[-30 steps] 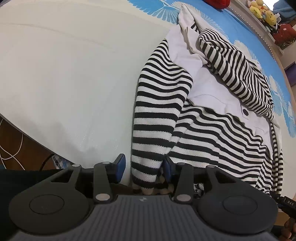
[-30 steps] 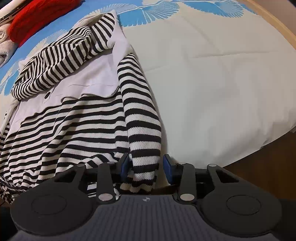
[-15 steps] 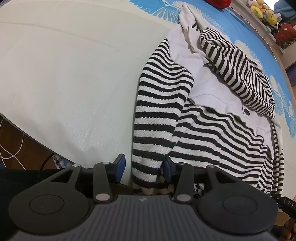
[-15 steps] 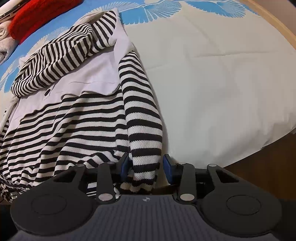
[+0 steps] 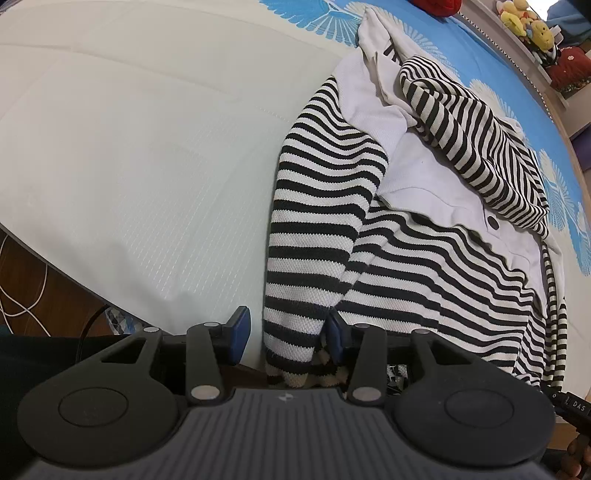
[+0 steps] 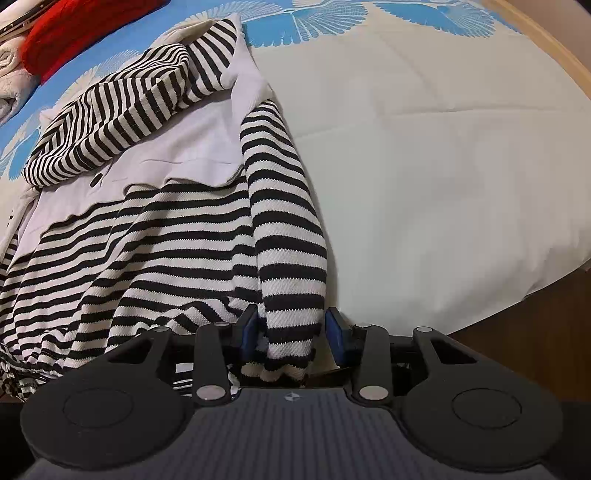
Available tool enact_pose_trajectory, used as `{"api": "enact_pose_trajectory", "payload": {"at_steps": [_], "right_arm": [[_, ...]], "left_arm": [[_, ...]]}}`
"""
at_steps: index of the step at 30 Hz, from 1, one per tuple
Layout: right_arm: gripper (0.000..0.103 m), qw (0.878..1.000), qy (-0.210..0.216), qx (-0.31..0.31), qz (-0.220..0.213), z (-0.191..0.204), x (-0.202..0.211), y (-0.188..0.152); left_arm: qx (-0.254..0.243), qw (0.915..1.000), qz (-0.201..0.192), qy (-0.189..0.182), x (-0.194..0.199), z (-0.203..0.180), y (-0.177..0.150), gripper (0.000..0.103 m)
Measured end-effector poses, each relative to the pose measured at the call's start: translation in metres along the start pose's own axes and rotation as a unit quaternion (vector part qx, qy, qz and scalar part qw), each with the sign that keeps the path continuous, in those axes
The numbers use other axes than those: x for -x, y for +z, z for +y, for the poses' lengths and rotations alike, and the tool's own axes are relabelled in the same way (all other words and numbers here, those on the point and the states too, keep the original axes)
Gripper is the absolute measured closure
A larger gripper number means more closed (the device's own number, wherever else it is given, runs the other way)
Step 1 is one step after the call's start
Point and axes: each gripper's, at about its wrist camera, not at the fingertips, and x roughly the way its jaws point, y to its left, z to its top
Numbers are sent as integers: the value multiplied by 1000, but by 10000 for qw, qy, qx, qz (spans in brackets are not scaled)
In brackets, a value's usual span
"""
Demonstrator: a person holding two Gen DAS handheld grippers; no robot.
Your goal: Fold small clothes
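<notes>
A black-and-white striped hooded jacket (image 5: 424, 266) (image 6: 147, 229) with a white chest panel lies spread on the bed, its hood (image 5: 472, 140) (image 6: 122, 110) folded down over the chest. Both sleeves run down toward the bed's near edge. My left gripper (image 5: 287, 334) is open around one sleeve's cuff (image 5: 295, 332); the right pad is at the fabric and the left pad stands clear of it. My right gripper (image 6: 292, 330) is open around the other sleeve's cuff (image 6: 291, 332), with a gap at its right pad.
The white bedsheet (image 5: 129, 147) (image 6: 443, 147) stretches wide beside each sleeve, with a blue fan pattern at the far side. A red item (image 6: 74, 29) and plush toys (image 5: 524, 22) sit at the back. Cables (image 5: 22, 288) lie on the wooden floor (image 6: 535, 325) beyond the bed edge.
</notes>
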Motion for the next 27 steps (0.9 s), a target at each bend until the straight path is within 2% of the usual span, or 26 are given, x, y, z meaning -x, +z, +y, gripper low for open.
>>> {"api": "enact_pose_trajectory", "payload": {"at_steps": [7,9,11,12,13,15,18,22,27], "right_arm": [[63,10000,-4,24,8,1,0,0],[67,10000,2,48,14,1,-1,-1],[81,10000,32,73,13,2,-1,0],[85,9999,52,86,3,2,0,0],[93,9999,74,103,-20,2,0,0],[98,9997,100,136,-172,4,6,1],[99,9980,208,87,-596,3,23,5],[100,9911,630,-192,-1155,-10,60,13],[100,9803,1120,-315,-1595,-32,123,9]], "left_arm": [[-16,10000,-1,7,0,0,0,55],[-29,10000,1,7,0,0,-1,55],[-65,10000,13,1,-1,0,-1,56],[-87,10000,12,-8,-1,-1,-2,61],[-138,9999,2,-42,0,-3,-2,77],[-288,9993,-74,-210,4,-8,-2,96],[-666,9963,-437,-333,26,-21,0,97],[-1010,9885,-920,-647,71,-32,5,98],[-1498,9767,-1235,-918,132,-36,-11,98]]}}
